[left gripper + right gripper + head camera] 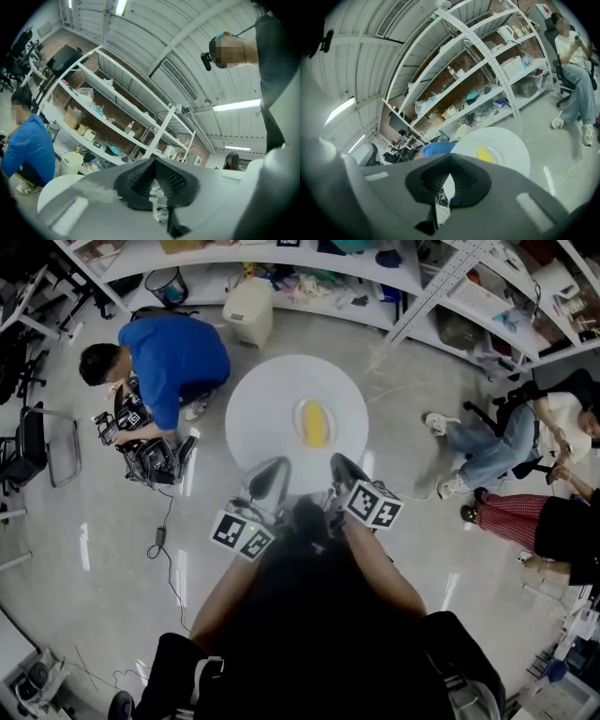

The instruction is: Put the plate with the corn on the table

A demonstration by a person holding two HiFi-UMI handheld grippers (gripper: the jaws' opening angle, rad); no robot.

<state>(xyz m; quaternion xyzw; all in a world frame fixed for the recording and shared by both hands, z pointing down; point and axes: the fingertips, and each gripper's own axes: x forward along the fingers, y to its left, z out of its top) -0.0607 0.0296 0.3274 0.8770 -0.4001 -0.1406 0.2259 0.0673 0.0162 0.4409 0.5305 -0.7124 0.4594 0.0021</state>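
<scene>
Both pairs of jaws are closed with nothing between them. The left gripper and the right gripper sit side by side, and in the head view they overlap the near edge of the round white table. At the far left a dark chair stands on the glossy grey floor. Right of it a person in a blue shirt crouches just beside the table's left edge over black camera gear, from which a cable trails toward the near side. On the table, slightly right of centre, the plate lies flat with the yellow corn on it, well clear of every edge. White shelving curves along the far side, with a pale bin before it. To the right a seated person in jeans and another in red checked trousers leave a strip of bare floor between themselves and the table.
</scene>
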